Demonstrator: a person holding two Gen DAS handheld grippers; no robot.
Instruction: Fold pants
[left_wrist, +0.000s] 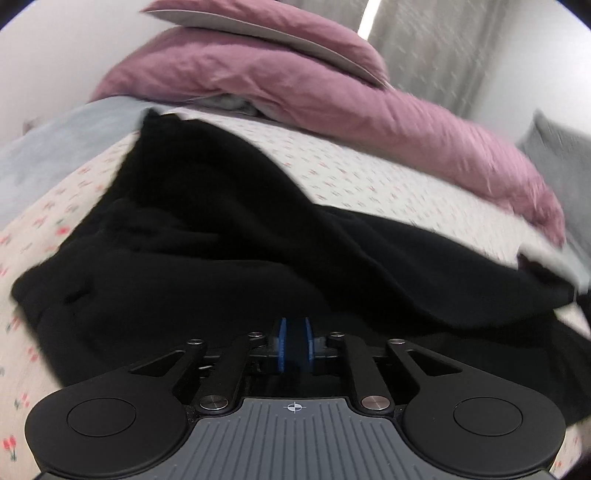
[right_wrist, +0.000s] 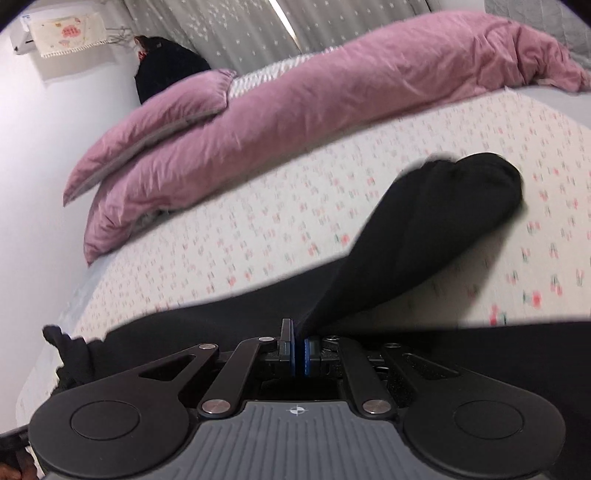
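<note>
A: Where do your pants (left_wrist: 207, 236) sit right now?

B: Spread dark across the flowered bed (right_wrist: 258, 236), with the near part bunched along the bed's near edge. One leg (right_wrist: 443, 210) rises off the sheet in the right view, its end resting further in, toward the pink duvet (right_wrist: 295, 107) that lies along the far edge.

A: And your tools?

B: Your right gripper (right_wrist: 298, 350) is clamped on the pants: the blue pads sit almost together, with black cloth running straight out from between them. Your left gripper (left_wrist: 294, 345) shows a narrow gap between its pads. Something dark fills that gap, but I cannot tell whether it is pinched cloth or just the pants lying behind it.

A: So how do you do this step well?

B: I judge you are carrying one part of the pants across to lay it on the rest. Keep the right pinch firm and the cloth lightly taut, so the leg trails flat rather than twisting. Check that your left side truly has fabric; if it has slipped, stop and grip again near the same edge. Move both hands together, level with each other, so the fold line stays straight. Lower onto the bed before you let go, and stay clear of the duvet and the pillow (left_wrist: 258, 22) on it.
</note>
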